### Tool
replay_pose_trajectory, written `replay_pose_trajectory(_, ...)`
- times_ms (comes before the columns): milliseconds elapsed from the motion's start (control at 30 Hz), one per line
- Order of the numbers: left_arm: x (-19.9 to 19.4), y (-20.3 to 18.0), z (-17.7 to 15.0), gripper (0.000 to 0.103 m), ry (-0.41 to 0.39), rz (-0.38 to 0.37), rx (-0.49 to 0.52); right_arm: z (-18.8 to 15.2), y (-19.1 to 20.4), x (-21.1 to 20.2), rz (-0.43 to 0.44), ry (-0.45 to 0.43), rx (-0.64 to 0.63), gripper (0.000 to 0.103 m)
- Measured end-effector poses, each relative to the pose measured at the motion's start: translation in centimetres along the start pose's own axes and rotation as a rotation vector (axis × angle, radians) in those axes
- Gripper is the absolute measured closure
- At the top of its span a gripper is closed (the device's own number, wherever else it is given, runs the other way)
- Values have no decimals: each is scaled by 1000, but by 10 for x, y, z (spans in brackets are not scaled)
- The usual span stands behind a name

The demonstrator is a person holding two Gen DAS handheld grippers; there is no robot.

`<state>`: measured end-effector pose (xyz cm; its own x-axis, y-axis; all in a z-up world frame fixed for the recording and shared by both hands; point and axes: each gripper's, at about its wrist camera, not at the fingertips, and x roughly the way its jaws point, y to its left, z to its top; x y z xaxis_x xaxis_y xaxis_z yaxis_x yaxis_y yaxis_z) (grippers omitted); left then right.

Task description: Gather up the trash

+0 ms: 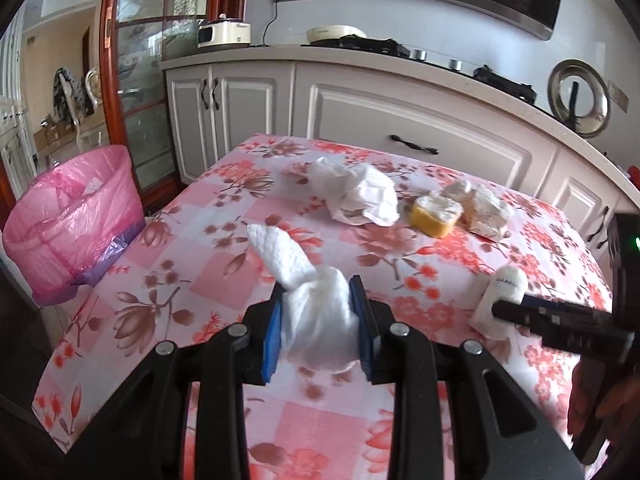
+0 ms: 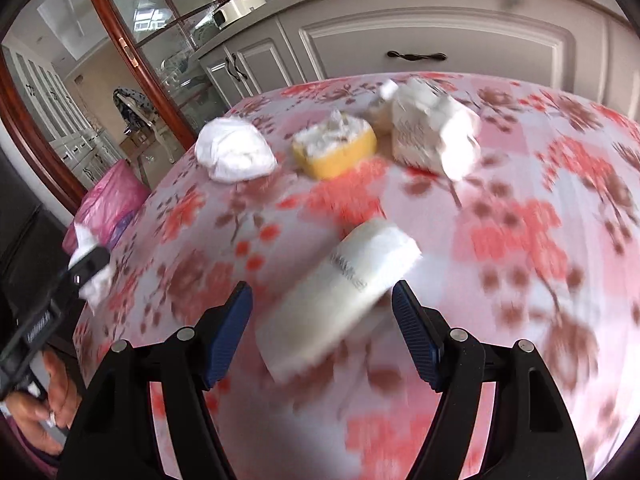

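Between left tongs [image 1: 320, 320]: crumpled tissue [image 1: 316, 316]

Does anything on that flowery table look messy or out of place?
Yes. Crumpled white tissues, a tissue-stuffed yellow tub and a squashed white carton litter the floral tablecloth. A white tube lies on its side between the open right gripper.

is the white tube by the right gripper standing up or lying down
Lying down: the white tube rests on its side on the floral tablecloth, between the open right gripper.

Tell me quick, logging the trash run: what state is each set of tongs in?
Left tongs: shut on crumpled tissue.
Right tongs: open, white tube between them.
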<state>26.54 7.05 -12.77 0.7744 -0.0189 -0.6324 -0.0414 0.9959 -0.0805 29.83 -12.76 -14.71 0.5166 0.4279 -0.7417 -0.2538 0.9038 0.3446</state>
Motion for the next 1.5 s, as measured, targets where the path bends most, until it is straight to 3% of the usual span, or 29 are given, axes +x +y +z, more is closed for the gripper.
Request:
replay_pose_trajectory(133,13,6,5,73,15,6,-15,17,10,17,-2,7,-25,34)
replay_pose_trajectory(267,22,7,6,73,20,3,-15,11,21,25,-24,10,-70,35)
replay_pose_trajectory(333,25,8,5,73,22,-2,-15,5,25,23,-48,-2,-96,41)
replay_pose_trajectory(433,26,8,1,73,36,-14,-18,-1,28,19,-75,-4,-115,66)
replay_pose_trajectory(500,24,6,0,73,38,-22,-20,-5,29,15,-77,-5,-125,69)
replay_pose_trajectory(1500,-130,-21,-29,73,-146,-100,76,-55,123,-144,17,-286,-271,71)
